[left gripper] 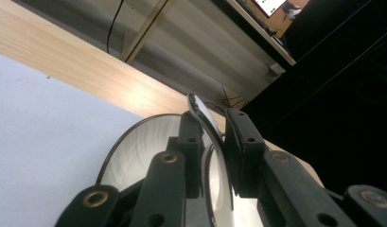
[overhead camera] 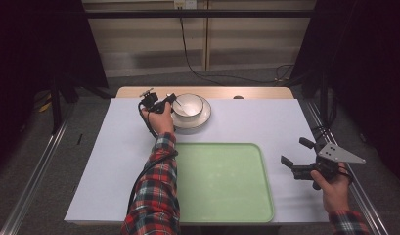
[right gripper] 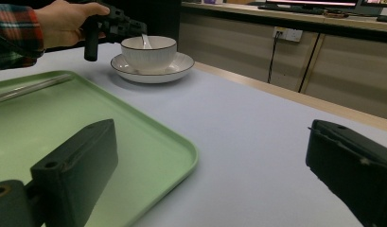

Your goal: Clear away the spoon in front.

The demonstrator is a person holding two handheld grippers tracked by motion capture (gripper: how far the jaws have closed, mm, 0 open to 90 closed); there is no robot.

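Note:
A white bowl [overhead camera: 191, 105] with a dark rim stands on a matching saucer [overhead camera: 205, 116] at the far middle of the table. A white spoon [overhead camera: 181, 105] lies in the bowl, its handle pointing left. My left gripper [overhead camera: 171, 100] is at the bowl's left rim, shut on the spoon's handle [left gripper: 198, 108] above the saucer [left gripper: 134, 146]. The right gripper view shows the bowl [right gripper: 148, 54], the spoon [right gripper: 145, 40] and the left gripper [right gripper: 133, 26]. My right gripper [overhead camera: 294, 151] is held open near the table's right edge, nothing between its jaws [right gripper: 212, 142].
A large, bare green tray [overhead camera: 222, 181] lies at the near middle, between the two arms; its corner [right gripper: 181, 151] sits just left of the right gripper. A pale mat [overhead camera: 266, 122] covers the table, with a wooden strip [overhead camera: 256, 92] along the far edge.

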